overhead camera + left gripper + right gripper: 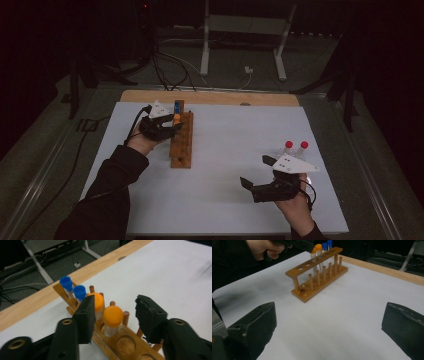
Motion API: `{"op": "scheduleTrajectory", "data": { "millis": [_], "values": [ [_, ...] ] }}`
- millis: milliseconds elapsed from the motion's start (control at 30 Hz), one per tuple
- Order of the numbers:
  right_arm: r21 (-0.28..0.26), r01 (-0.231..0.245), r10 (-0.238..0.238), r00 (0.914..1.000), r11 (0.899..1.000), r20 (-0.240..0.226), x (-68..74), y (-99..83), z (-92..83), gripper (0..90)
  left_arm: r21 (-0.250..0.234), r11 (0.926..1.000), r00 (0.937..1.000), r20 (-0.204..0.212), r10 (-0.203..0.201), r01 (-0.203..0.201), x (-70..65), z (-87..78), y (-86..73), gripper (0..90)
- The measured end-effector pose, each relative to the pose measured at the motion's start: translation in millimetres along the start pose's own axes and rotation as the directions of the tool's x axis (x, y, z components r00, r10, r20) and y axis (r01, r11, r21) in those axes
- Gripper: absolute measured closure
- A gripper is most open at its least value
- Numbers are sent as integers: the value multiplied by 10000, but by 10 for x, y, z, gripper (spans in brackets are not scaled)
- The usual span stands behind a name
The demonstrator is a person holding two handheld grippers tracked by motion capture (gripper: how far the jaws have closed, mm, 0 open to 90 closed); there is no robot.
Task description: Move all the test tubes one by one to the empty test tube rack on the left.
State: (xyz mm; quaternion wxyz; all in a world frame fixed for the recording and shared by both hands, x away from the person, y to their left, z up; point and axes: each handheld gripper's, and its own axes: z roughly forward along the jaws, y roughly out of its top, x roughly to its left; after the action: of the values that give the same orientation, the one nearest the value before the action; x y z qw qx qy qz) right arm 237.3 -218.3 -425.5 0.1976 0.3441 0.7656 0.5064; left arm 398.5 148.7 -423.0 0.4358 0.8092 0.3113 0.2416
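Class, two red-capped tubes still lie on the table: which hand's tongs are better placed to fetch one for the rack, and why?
Probably the right tongs: they hang open beside the red-capped tubes. The left tongs are across the table at the rack, open around an orange-capped tube.

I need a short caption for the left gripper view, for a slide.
Open left gripper around an orange-capped tube standing in the wooden rack, beside two blue-capped tubes.
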Motion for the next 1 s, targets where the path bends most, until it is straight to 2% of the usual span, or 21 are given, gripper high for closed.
{"op": "scheduleTrajectory", "data": {
  "millis": [100,200,300,467,567,633,767,833,900,967,1000],
  "values": [
    [-20,-3,3,10000,10000,7,-1,6,-7,0,18,10000,9998,189,76,-76,-44,-60,32,394],
    [-15,-17,17,10000,10000,24,-8,6,-7,0,-41,10000,9991,424,-45,47,-84,-119,51,285],
    [-20,-12,12,10000,10000,57,-14,6,-12,0,-60,9994,9967,738,-329,334,-118,-174,64,197],
    [-112,-20,22,9999,9999,169,-45,23,-37,0,-205,9985,9932,1059,-489,514,-183,-284,43,126],
    [-273,-76,82,9997,9996,247,-85,39,-69,0,-309,9968,9876,1417,-681,732,-214,-374,5,84],
    [-392,-192,200,9996,9990,216,-128,53,-98,0,-341,9969,9795,1915,-630,708,-229,-435,-38,16],
    [-558,-45,73,9988,9984,492,-211,88,-173,0,-394,9969,9749,2147,-588,688,-294,-534,-155,14],
    [-703,-226,258,9987,9973,447,-285,109,-217,0,-429,9963,9701,2344,-629,749,-320,-577,-222,14],
    [-995,-77,143,9977,9950,658,-352,124,-262,0,-503,9959,9696,2371,-611,751,-349,-616,-287,14],
    [-1078,-35,124,9966,9942,818,-428,145,-308,0,-519,9958,9682,2427,-601,749,-383,-642,-349,14],
    [-1052,-41,128,9965,9944,822,-470,158,-331,0,-534,9957,9656,2530,-602,761,-394,-654,-377,14]
  ]
}}
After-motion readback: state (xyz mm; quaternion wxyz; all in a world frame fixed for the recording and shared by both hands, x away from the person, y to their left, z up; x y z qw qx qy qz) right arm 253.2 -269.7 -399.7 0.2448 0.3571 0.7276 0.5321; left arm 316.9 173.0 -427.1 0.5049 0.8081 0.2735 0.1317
